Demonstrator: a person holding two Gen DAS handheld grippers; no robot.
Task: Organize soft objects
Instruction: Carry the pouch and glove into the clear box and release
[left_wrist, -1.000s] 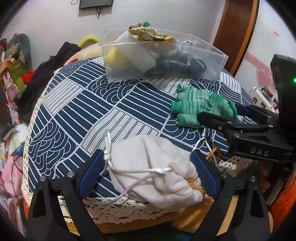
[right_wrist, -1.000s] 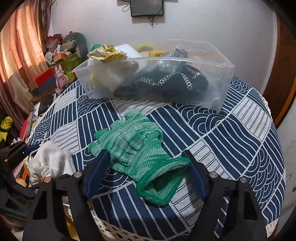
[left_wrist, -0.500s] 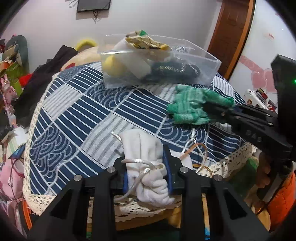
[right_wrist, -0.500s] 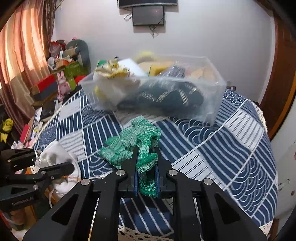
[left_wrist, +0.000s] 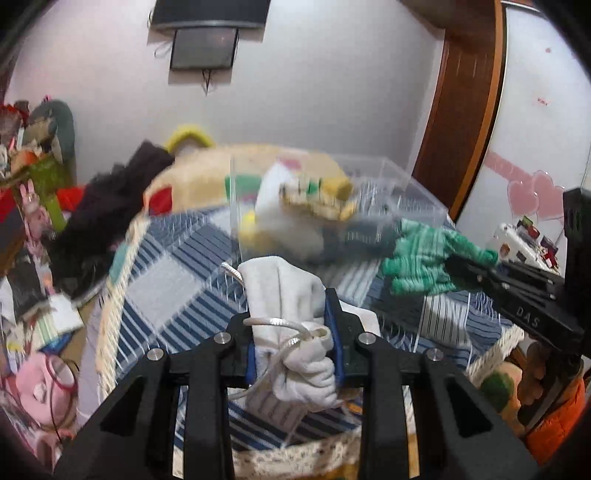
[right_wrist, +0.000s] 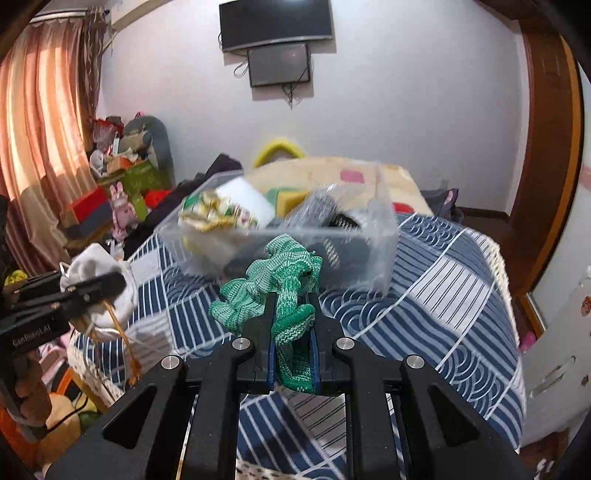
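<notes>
White cloth is filling my left claw (left_wrist: 293, 332): the jaws are squeezing a drawstring pouch (left_wrist: 291, 314) between their blue pads, and its cord (left_wrist: 280, 325) is looping across the front. My left camera is showing me that grip close up, while my right camera is only catching the pouch from the side, hanging off the table with the left claw (right_wrist: 92, 286) closed on it and brown strings trailing below. My right claw (right_wrist: 293, 332) is clamping a green knitted glove (right_wrist: 273, 291), jaws nearly together with the cuff bunched between them and the fingers drooping to the left. From the left camera I am seeing the same glove (left_wrist: 424, 262) sticking out of the right claw (left_wrist: 465, 271), held above the blue patterned tablecloth (right_wrist: 436, 295). Beyond both, a clear plastic bin (right_wrist: 384, 236) is sitting on the cloth, already holding a yellow patterned rag (right_wrist: 214, 214), a white block and something dark. My left view is blurring the bin (left_wrist: 406, 199); my right is giving it more sharply.
</notes>
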